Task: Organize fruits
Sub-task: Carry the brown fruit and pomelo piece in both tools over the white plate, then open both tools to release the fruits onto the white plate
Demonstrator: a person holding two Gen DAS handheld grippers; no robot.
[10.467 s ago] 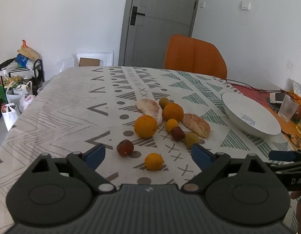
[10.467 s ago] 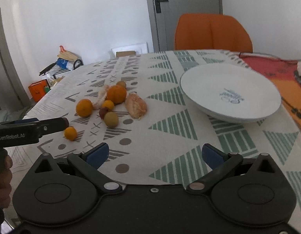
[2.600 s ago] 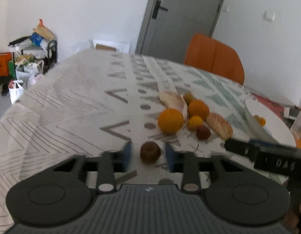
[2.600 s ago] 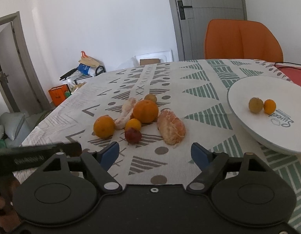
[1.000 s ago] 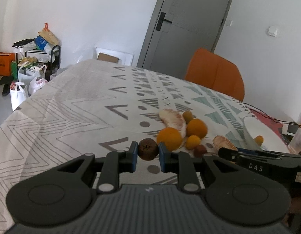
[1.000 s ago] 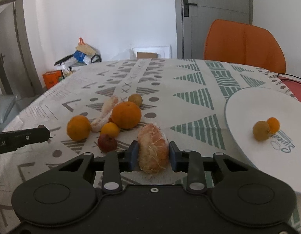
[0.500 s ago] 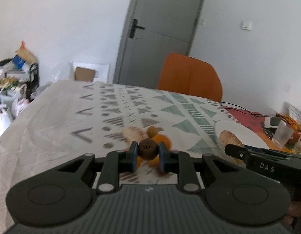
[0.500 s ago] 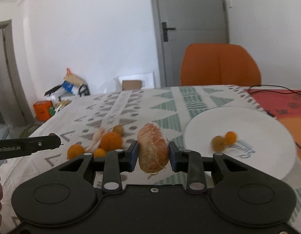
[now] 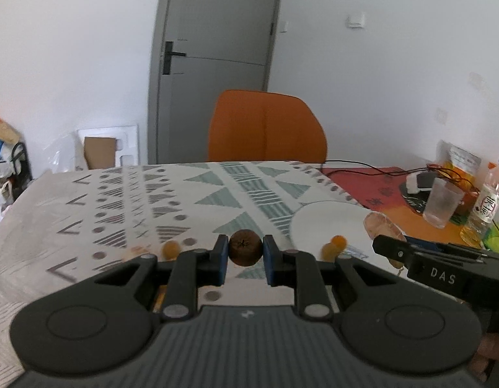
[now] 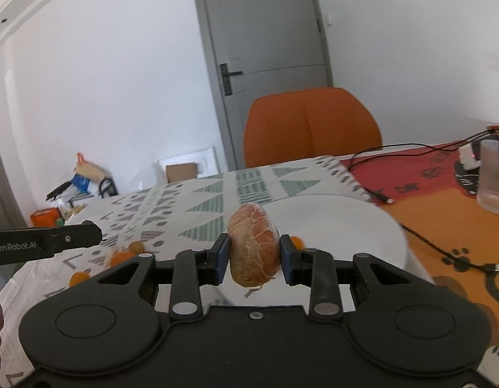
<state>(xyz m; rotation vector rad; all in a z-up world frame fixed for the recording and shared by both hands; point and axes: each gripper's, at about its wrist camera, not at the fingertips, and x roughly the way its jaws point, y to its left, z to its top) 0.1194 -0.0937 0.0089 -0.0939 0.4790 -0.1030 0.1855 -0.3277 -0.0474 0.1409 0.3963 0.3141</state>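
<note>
Brown fruit (image 9: 245, 247) btwn left gripper (image 9: 245, 258) pads.

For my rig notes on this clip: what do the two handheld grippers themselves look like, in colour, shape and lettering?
Both are matte black, with a ribbed body between two round discs and jointed linkages to blue-padded fingers. The left gripper reads "GenRobot.AI" on its side, seen from the right wrist view. The right gripper shows "DAS" in white. No cables visible.

One small brown fruit (image 9: 245, 247), one peeled citrus segment (image 10: 253, 245), one white plate (image 9: 317, 223) holding two small orange-yellow fruits (image 9: 334, 246) at its 6 o'clock edge. At 9 o'clock, several blurred loose fruits (image 10: 124, 253); exact count unclear. One drinking glass (image 9: 442, 206), one bottle (image 9: 488, 201), one orange chair (image 9: 266, 126).
</note>
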